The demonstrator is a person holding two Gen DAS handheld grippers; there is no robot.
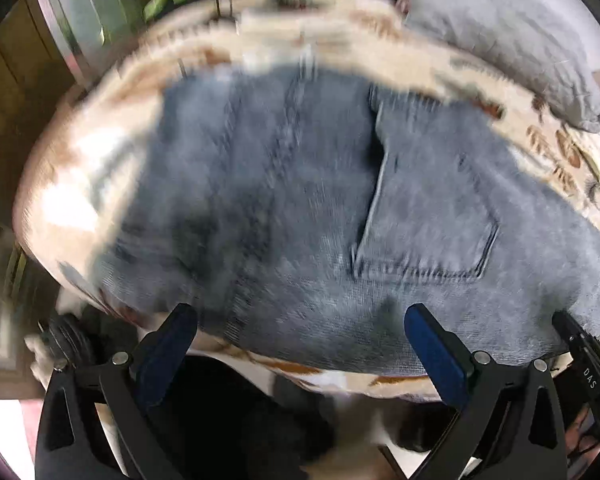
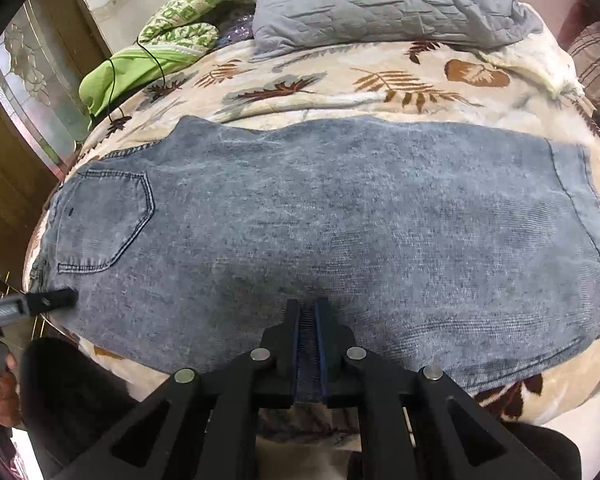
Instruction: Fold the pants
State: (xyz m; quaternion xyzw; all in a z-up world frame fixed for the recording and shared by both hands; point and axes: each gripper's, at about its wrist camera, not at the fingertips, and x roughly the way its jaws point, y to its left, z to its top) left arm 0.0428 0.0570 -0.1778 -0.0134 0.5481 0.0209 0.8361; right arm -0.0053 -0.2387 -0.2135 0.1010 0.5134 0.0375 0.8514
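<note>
Grey-blue jeans point(image 2: 340, 220) lie flat and lengthwise across a leaf-patterned blanket point(image 2: 340, 80) on a bed. The back pocket point(image 2: 104, 220) is at the left end and the leg hem at the right. My right gripper point(image 2: 308, 306) is shut on a pinch of denim at the near edge of the leg. In the blurred left wrist view, my left gripper point(image 1: 300, 314) stands wide open over the near edge of the jeans point(image 1: 280, 200), close to the pocket point(image 1: 432, 220), with nothing between its pads. One left fingertip point(image 2: 56, 298) shows beside the pocket in the right wrist view.
A grey quilted pillow point(image 2: 380, 0) and a green patterned cloth point(image 2: 172, 32) with a black cable point(image 2: 156, 60) lie at the bed's far side. A wooden door point(image 2: 4, 140) stands to the left. A person's hand point(image 2: 2, 400) shows at the lower left.
</note>
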